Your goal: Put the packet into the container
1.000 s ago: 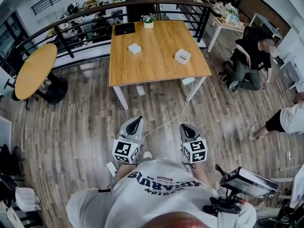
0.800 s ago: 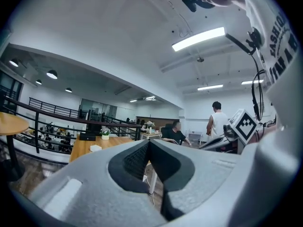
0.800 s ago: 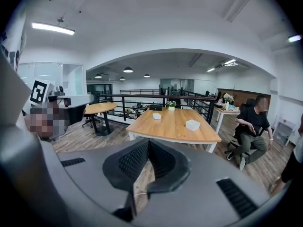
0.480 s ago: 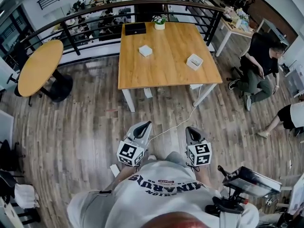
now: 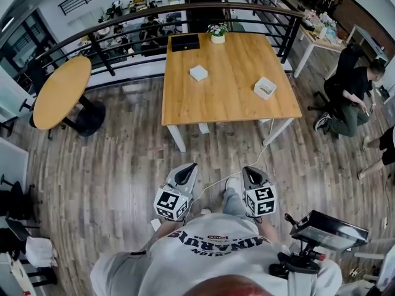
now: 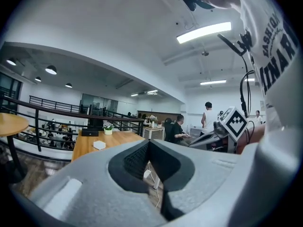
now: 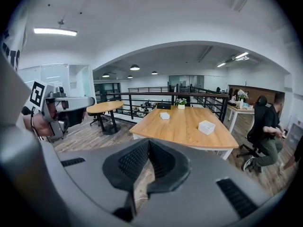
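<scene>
You have walked a bit closer to the table (image 5: 228,103). It looks bigger and sits nearer to you than it did a second ago, and it has slid to the right in the head view. That means you are on your way, but the job itself has not begun. The packet (image 5: 199,73) is a small white square that lies on the table, toward the far left part of the top. The container (image 5: 265,87) is a white open box on the same table, near its right edge and well apart from the packet. Nothing on the table has moved from its spot. Your left claw (image 5: 192,165) is closed tight with nothing in it, and your right claw (image 5: 248,169) is closed and empty too. Both are held out in front of your body over the wooden floor (image 5: 123,165), pointing at the table, just as they were before, though they sit a little lower in the head view now. You are not close enough to reach yet. I think you need more steps, and then one claw must open to pick up the packet.
</scene>
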A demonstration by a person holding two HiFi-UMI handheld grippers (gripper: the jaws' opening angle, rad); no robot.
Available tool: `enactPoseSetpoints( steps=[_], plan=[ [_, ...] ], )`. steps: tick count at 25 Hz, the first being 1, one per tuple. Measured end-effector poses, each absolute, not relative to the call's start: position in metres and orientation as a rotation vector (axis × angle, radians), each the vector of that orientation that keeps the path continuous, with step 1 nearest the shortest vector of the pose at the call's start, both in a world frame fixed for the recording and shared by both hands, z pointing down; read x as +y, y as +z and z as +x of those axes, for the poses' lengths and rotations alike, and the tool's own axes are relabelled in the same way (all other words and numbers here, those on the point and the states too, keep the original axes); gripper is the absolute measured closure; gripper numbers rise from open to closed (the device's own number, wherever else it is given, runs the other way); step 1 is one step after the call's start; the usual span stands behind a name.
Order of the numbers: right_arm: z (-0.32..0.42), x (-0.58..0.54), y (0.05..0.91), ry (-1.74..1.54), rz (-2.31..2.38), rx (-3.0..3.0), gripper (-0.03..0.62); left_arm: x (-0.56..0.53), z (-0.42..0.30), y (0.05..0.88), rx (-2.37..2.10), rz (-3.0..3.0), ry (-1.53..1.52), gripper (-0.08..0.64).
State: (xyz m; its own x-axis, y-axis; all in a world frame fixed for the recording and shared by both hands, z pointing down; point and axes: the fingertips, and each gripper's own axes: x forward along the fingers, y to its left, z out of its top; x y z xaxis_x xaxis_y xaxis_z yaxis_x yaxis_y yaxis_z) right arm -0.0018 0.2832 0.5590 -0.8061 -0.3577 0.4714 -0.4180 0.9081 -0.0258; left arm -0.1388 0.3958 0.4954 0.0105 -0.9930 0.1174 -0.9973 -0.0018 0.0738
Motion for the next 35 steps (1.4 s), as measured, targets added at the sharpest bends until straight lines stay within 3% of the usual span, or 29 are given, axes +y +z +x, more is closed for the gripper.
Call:
enactPoseSetpoints(
  steps=[23,35],
  plan=[
    [-0.055,0.082,0.588,0.225,0.416,-2.605,0.583,0.215,-0.186,0.493,-2.246,1.926,-0.001,0.560],
    [-0.071,-0.003,0.577,0.240,0.442,-2.702,0.583,0.137,-0.168,0.482,-2.263,1.884,0.047,0.560]
  ],
)
